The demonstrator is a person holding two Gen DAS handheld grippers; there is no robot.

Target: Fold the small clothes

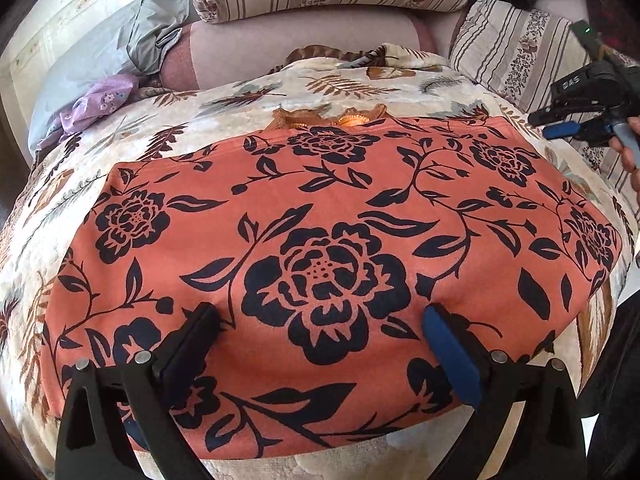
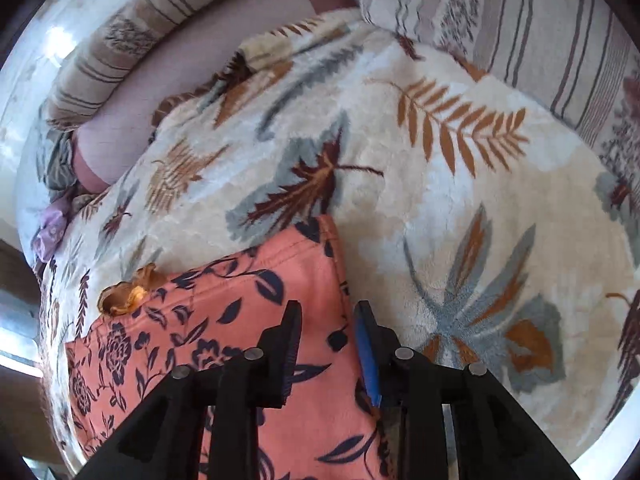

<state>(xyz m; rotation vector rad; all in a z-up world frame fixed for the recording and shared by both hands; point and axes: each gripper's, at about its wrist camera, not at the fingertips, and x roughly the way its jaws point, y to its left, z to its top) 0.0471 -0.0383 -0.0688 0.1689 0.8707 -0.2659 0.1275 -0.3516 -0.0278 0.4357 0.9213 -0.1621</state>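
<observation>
Left wrist view: the left tool (image 1: 320, 356) stands wide apart and empty above the orange floral garment (image 1: 332, 216), spread on the leaf-print blanket (image 1: 360, 88).

Right wrist view: the right tool (image 2: 326, 344) stands narrowly parted and empty above the garment's corner.

From our left tool (image 1: 320, 348) we look steeply down, close over the orange floral garment (image 1: 328, 216); our right-tool view hangs over its 3 o'clock edge, sharing the leaf blanket (image 2: 460, 200).
</observation>
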